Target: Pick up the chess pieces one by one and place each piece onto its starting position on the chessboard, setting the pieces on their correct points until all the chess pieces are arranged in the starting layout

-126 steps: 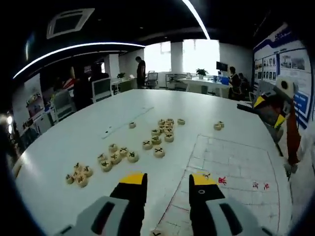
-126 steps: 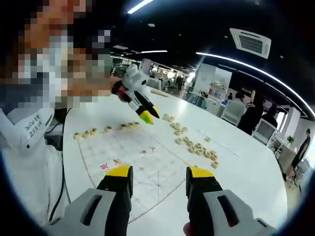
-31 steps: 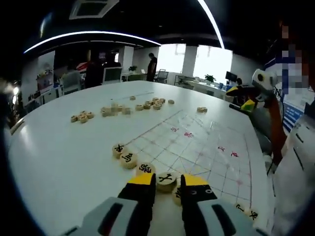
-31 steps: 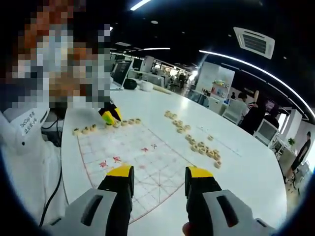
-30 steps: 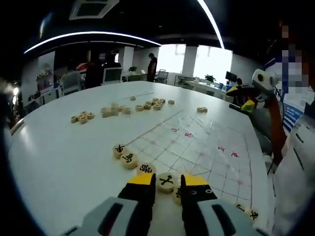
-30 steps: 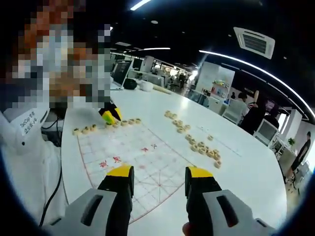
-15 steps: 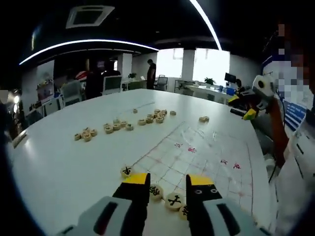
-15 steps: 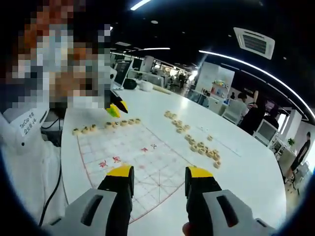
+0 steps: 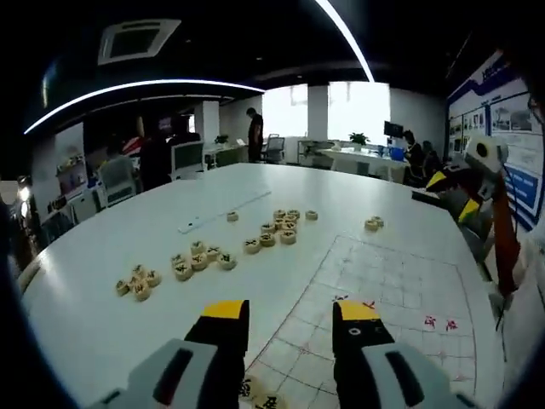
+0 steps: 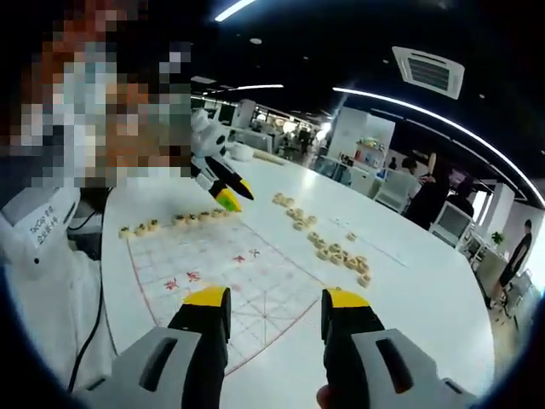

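In the left gripper view, the left gripper (image 9: 285, 317) hangs above the white table (image 9: 102, 290) with its jaws spread and nothing between them. The chessboard (image 9: 383, 281) lies ahead of the jaws and toward the right one. Loose chess pieces (image 9: 204, 258) sit in clusters beyond the left jaw, off the board, and two pieces (image 9: 255, 394) lie just beneath the jaws at the board's near edge. In the right gripper view, the right gripper (image 10: 272, 308) holds its jaws spread and empty over the board, with a row of pieces (image 10: 166, 223) along the far edge.
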Tool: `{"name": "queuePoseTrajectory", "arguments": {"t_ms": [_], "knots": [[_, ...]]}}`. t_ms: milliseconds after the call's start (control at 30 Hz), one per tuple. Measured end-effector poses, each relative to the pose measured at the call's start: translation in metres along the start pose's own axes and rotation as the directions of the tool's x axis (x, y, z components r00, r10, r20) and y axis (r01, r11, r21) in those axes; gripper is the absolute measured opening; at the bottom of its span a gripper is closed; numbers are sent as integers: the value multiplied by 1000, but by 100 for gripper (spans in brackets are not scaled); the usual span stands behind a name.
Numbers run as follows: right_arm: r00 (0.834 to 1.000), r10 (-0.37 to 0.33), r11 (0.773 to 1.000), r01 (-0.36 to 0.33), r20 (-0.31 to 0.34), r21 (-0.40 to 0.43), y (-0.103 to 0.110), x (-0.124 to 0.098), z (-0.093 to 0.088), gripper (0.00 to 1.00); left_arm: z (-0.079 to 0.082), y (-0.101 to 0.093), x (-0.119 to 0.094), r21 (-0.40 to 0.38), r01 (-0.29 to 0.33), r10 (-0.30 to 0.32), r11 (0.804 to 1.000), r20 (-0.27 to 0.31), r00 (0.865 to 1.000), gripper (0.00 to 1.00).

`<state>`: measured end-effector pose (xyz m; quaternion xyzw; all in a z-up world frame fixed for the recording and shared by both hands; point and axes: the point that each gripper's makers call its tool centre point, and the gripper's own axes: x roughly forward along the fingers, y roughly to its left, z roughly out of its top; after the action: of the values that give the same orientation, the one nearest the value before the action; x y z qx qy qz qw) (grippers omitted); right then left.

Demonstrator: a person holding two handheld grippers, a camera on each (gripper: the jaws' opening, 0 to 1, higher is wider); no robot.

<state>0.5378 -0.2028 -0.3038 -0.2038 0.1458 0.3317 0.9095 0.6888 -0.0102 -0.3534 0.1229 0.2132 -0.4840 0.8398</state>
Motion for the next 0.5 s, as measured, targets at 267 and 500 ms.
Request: {"name": "queuePoseTrajectory", "arguments": {"t_ms": [267,500], "knots": [[999,-45,999,45,-30,4,-7,0,-6,44,13,23,56,44,12,-10,999,-53,999,37],[997,-71,997,71,-37,11,-13,-5,-8,44,20,39,106,45,12,-9,999,-60,998,33]]}}
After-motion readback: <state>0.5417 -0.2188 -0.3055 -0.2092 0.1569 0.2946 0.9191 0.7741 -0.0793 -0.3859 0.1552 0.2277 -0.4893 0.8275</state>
